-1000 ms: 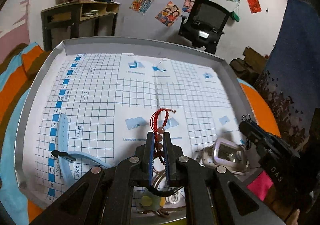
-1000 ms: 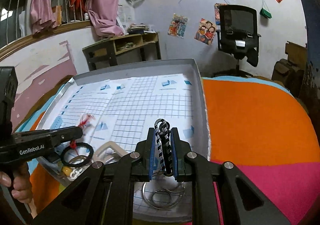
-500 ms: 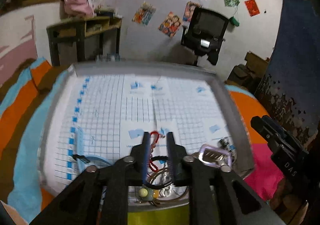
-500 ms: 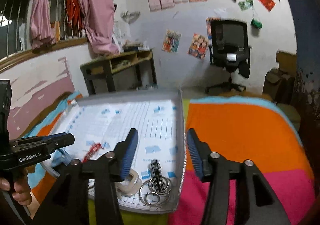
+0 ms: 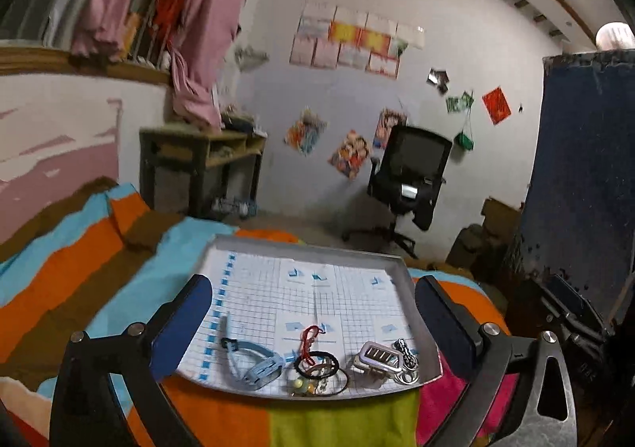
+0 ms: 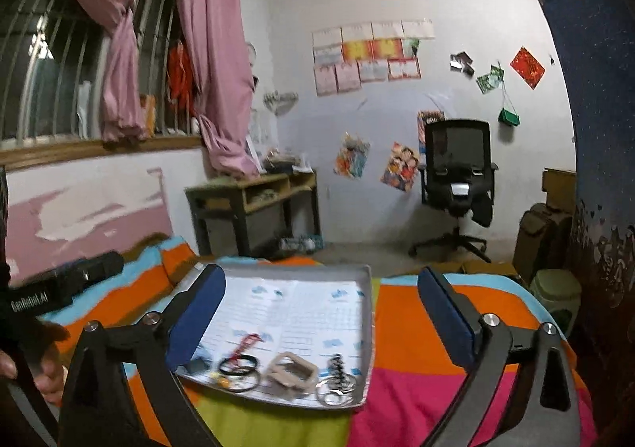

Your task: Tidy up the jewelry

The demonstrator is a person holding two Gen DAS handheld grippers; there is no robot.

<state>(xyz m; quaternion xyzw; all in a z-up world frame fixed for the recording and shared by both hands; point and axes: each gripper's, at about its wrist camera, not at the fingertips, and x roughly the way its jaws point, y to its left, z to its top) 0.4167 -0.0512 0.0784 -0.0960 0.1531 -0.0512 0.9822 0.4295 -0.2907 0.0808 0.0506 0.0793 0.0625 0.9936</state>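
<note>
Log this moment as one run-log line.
left gripper: open, empty | right gripper: open, empty | red bracelet, keychain: lying in tray

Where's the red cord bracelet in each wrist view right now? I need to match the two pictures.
Left wrist: red cord bracelet lies low in the middle, on the grid paper near the tray's front edge.
Right wrist: red cord bracelet lies lower left of centre, blurred.
Shared landmark: the black rings touching its near end.

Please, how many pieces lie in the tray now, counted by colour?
Light blue strap: 1
Red cord bracelet: 1
Black rings: 2
Pale rectangular frame: 1
Black-and-white chain with silver keyrings: 1
Small yellow-green bead piece: 1
Total: 7
</note>
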